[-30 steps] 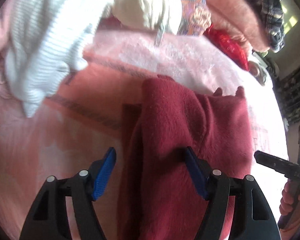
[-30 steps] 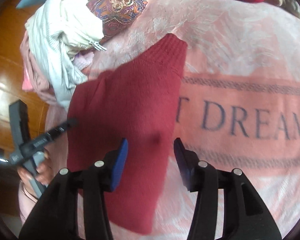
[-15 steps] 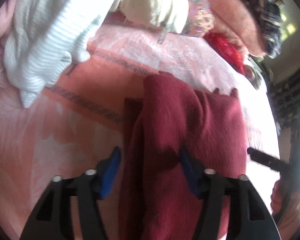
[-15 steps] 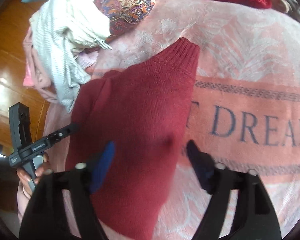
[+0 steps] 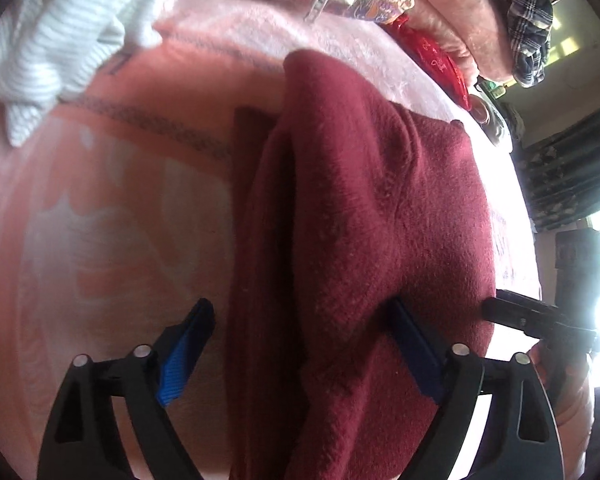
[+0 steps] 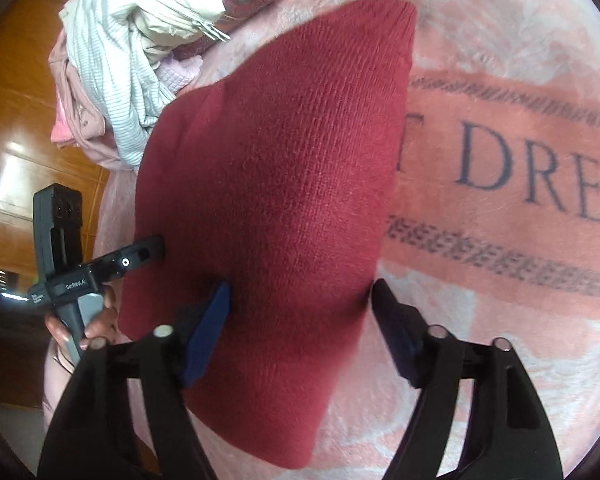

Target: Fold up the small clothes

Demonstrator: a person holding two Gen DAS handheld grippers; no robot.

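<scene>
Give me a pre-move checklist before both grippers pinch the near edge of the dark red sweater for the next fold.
1. Sweater lies folded lengthwise on the pink blanket: ok.
2. Left gripper jaws opening, straddling the sweater's left folded edge: ok.
3. Right gripper jaws closing over the sweater's right edge; pads not yet pressing: ok.
4. Blanket clear of the pads: cannot tell.
5. Clothes pile clear of the sweater's far end: ok.
</scene>
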